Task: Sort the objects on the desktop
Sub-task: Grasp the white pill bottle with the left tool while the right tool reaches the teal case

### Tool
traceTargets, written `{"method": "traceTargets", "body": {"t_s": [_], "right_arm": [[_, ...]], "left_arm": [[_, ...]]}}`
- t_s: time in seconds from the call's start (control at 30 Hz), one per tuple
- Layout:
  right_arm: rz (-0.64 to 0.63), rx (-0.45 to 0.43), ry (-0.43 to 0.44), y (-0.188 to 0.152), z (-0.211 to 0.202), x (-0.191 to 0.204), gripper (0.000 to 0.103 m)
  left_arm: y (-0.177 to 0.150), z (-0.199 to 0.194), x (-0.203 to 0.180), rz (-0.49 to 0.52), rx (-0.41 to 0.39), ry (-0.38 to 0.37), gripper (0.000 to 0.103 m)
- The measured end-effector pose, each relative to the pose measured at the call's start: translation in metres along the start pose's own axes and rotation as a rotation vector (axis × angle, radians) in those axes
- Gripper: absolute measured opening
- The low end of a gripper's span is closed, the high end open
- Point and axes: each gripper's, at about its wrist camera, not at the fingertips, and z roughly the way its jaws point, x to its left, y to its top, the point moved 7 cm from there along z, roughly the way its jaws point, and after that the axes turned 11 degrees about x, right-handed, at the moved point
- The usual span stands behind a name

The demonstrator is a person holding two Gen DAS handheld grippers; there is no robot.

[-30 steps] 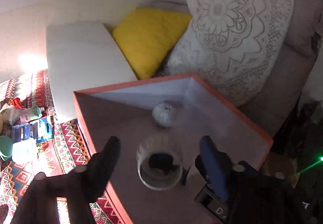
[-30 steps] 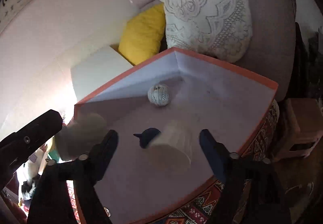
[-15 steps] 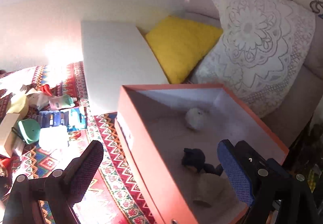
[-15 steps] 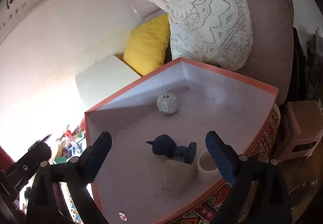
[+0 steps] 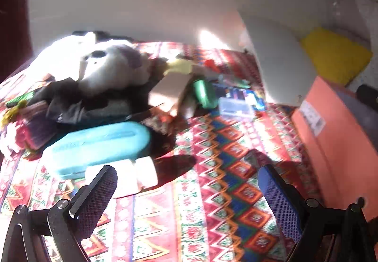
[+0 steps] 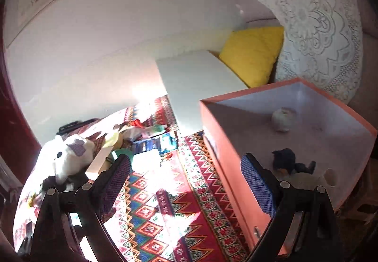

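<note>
Both of my grippers are spread wide and carry nothing. My left gripper point(image 5: 186, 179) hovers over the patterned table point(image 5: 212, 191), facing the unsorted pile. The nearest candidate is the teal case point(image 5: 96, 143), lying flat just beyond my left finger, with a white bottle point(image 5: 132, 177) touching its near side. Its long axis runs left to right, rising slightly rightward. It looks rigid, light and smooth; I judge a grasp across its short width at mid-length safest. My right gripper point(image 6: 185, 174) hangs beside the orange box point(image 6: 226, 162).
</note>
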Motion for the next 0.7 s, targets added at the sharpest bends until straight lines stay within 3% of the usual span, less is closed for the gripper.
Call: {"method": "traceTargets", "body": {"t_s": [0.13, 0.23, 0.5, 0.53, 0.7], "right_arm": [[-0.076, 0.031, 0.016, -0.011, 0.014, 0.035, 0.096], [-0.107, 0.063, 0.023, -0.018, 0.027, 0.05, 0.096], [-0.128, 0.119, 0.005, -0.024, 0.051, 0.054, 0.096], [-0.128, 0.127, 0.005, -0.025, 0.054, 0.054, 0.096], [-0.135, 0.212, 0.099, -0.035, 0.071, 0.072, 0.096]], "left_arm": [[-0.017, 0.043, 0.045, -0.112, 0.082, 0.071, 0.099], [-0.017, 0.061, 0.052, -0.143, 0.101, 0.084, 0.099], [0.003, 0.085, 0.031, -0.061, 0.074, 0.127, 0.097], [0.004, 0.087, 0.03, -0.045, 0.083, 0.111, 0.083], [-0.006, 0.062, 0.045, 0.043, 0.108, 0.032, 0.081]]}}
